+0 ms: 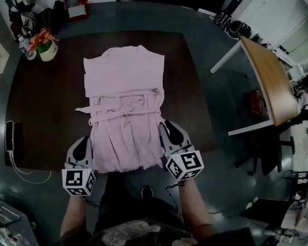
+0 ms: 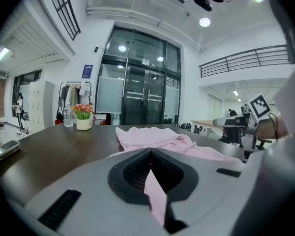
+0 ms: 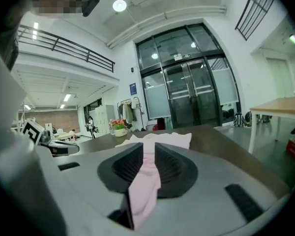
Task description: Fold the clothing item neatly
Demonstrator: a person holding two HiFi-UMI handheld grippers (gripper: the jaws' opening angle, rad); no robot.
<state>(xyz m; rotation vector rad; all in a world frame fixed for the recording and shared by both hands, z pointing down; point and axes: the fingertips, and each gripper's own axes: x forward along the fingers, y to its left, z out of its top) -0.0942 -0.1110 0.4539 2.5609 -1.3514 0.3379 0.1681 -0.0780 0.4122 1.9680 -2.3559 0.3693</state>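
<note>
Pink fabric is taking up the middle of this one. The pink garment [image 1: 124, 111] is lying flat on a dark brown table [image 1: 46, 117], with the collar end at the far side and the hem reaching the near edge. A tie belt [image 1: 118, 106] is running across its middle.

The left gripper [image 1: 85, 141] is sitting at the near left corner of the hem. In the left gripper view its jaws are pressed together with a thin fold of the pink cloth nipped between them, so it's pinching the garment. The right gripper [image 1: 168, 125] is doing the same on the right edge, a bit farther up the side than the left one. In the right gripper view a thicker strip of pink is running between its pads and they're squeezing it, so the jaws are standing slightly apart around the cloth. Both are pointing away from the person, whose forearms are showing at the near edge of the head view.

Other stuff: a flower pot [image 1: 47, 50] and a water bottle [image 1: 24, 47] are sitting at the far left corner of the table, well apart from the garment. A phone [image 1: 10, 136] is lying at the left edge with a white cable [image 1: 28, 174] trailing off the near side. A light wooden table [image 1: 269, 81] is standing off to the right.
</note>
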